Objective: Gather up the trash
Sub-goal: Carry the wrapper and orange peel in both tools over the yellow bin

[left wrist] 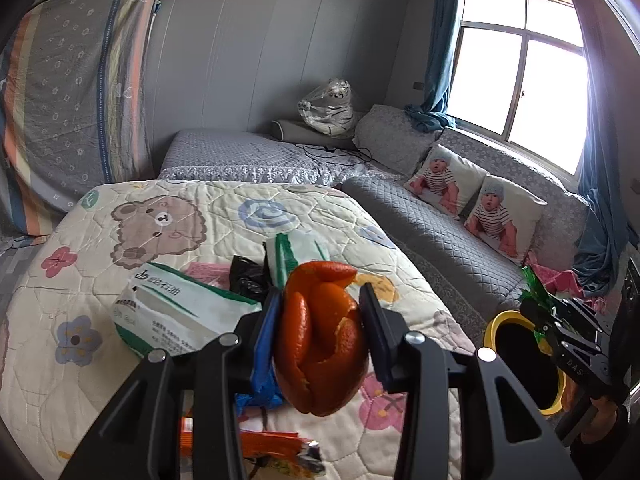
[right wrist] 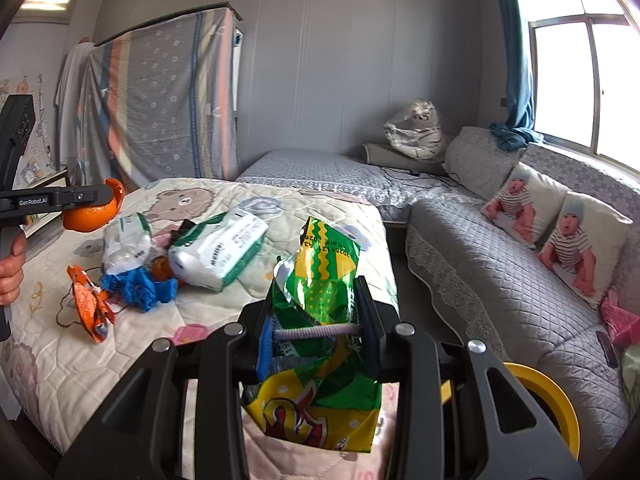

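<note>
Carrying step: left gripper (left wrist: 322,322) clamps orange peel (left wrist: 322,344), right gripper (right wrist: 318,332) clamps snack bag (right wrist: 320,320); next, release both over the bin (left wrist: 496,322) beside the table's (left wrist: 100,360) right edge.

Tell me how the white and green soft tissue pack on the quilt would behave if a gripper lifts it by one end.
The white and green soft tissue pack looks squashy and partly emptied, so it would probably sag. Its plastic film seems glossy, so the fingers might slip. It is likely light.

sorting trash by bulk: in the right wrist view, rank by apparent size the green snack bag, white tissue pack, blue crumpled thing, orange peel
1. green snack bag, nearest the camera, so unsure
2. white tissue pack
3. blue crumpled thing
4. orange peel
</note>
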